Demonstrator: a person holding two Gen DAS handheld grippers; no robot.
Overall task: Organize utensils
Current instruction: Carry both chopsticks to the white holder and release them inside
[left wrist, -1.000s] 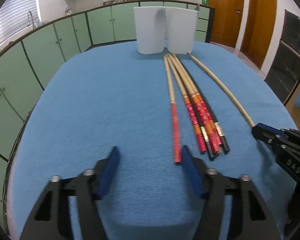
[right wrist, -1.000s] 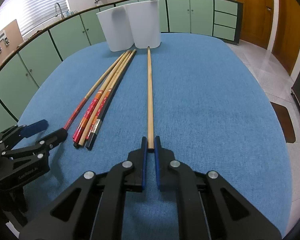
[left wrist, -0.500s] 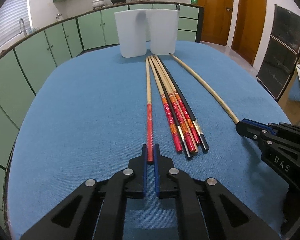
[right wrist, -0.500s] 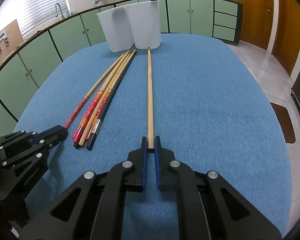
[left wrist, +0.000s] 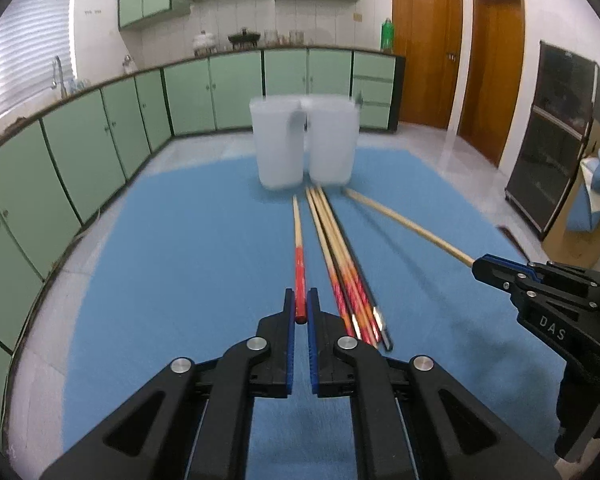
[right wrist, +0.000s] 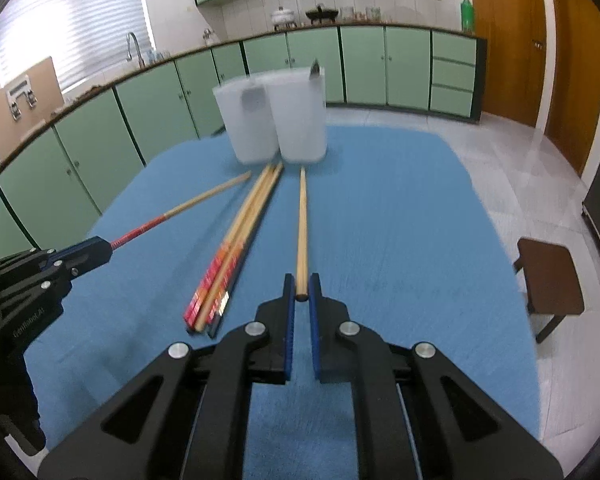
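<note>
My left gripper [left wrist: 300, 307] is shut on the red end of a red-handled chopstick [left wrist: 299, 252] and holds it lifted above the blue table [left wrist: 172, 264]; it also shows in the right wrist view [right wrist: 172, 214]. My right gripper [right wrist: 301, 289] is shut on the end of a plain wooden chopstick [right wrist: 302, 216], also raised; it also shows in the left wrist view [left wrist: 404, 222]. A bundle of several red and orange patterned chopsticks [left wrist: 342, 264] lies between them on the table. Two white containers [left wrist: 304, 144] stand at the far edge, the chopstick tips pointing toward them.
Green kitchen cabinets [left wrist: 100, 136] curve round behind the table. A brown stool [right wrist: 550, 276] stands on the floor to the right. Wooden doors [left wrist: 460, 56] are at the back right.
My left gripper closed on the red-handled chopstick and lifted it. Both grippers have risen with their chopsticks and the view now tilts up toward the containers.
</note>
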